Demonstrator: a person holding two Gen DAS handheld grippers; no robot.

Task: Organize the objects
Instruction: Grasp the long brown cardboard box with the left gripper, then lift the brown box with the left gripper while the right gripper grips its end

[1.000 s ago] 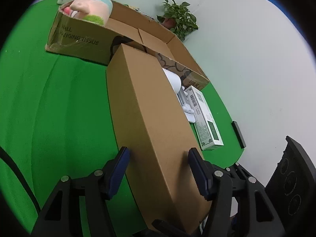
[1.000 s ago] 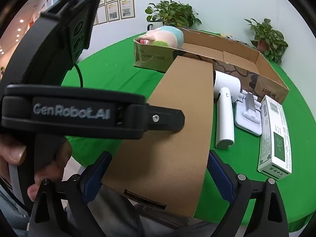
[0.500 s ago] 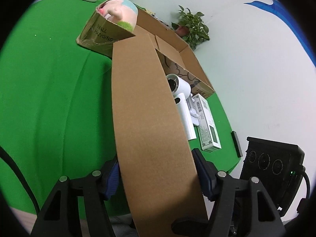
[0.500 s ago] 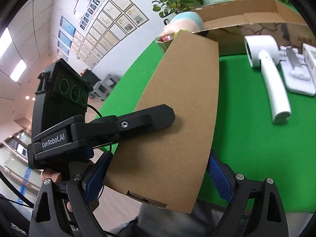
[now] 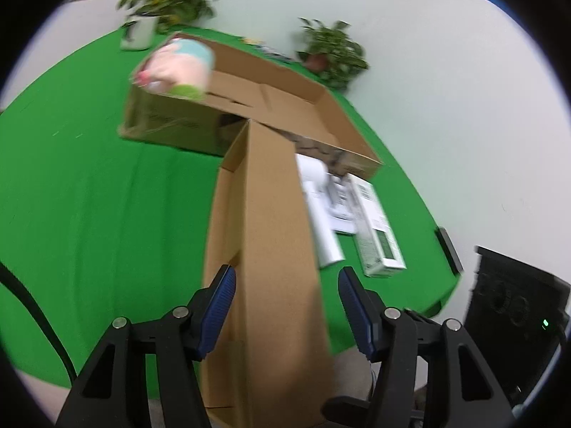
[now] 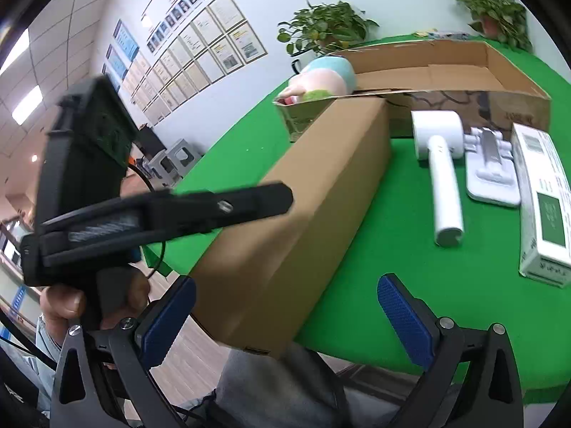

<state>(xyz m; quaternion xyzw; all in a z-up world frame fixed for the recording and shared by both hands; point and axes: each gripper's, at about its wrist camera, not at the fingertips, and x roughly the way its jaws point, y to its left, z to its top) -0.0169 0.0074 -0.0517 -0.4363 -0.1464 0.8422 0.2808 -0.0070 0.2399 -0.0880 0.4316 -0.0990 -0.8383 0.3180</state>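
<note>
Box [image 5: 274,249] rolled over, R tongs [image 6: 287,285] letting go.
Box now shows its open face on the L and lies between both tongs, far end toward the carton [image 5: 285,82] ahead. R jaws just spread wide, pads off it. L tongs [image 5: 285,285] just narrowed round it; can't tell if pinching (blur). Prob. mid-reposition, not stowed yet.

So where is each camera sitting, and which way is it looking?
Left wrist: sits on the left gripper, looking down the long box toward the big open box; only that gripper shows.
Right wrist: sits on the right gripper, looking across the green table; the left gripper and a hand show.
Both see the long box, the toy and the white carton.
</note>
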